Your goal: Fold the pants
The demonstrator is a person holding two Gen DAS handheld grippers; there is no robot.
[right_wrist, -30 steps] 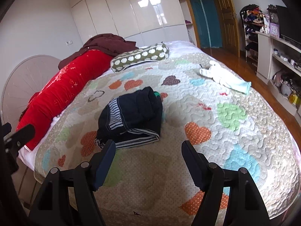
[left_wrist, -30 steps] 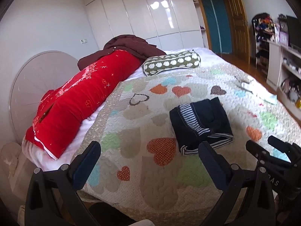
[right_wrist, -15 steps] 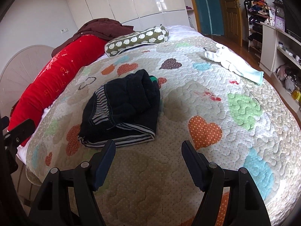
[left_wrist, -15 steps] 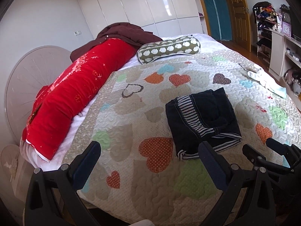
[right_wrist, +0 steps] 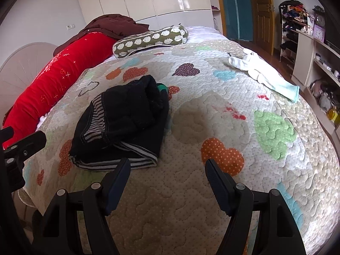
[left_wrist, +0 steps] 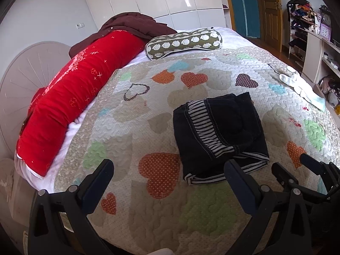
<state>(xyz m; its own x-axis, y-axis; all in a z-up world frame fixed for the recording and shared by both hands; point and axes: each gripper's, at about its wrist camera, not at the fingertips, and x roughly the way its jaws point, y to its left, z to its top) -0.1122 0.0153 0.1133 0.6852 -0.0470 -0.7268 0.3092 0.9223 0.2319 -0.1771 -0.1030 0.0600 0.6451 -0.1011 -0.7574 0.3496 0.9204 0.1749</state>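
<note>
A long red pillow is seen along the left edge of the bed. The left hand-held gripper is held wide apart, with nothing in it. The folded pants are laid near the bed's front edge. The right hand-held gripper is also spread apart, just before the pants.

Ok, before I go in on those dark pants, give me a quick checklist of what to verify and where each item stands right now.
1. Left claw open and empty: ok.
2. Right claw open and empty: ok.
3. Pants within view of both cameras: ok.
4. Pants lying flat for a fold: not ok, bunched in a heap, striped waistband turned out.
5. Quilt bare between claws and pants: ok.
6. White garment apart from the pants: ok.
</note>
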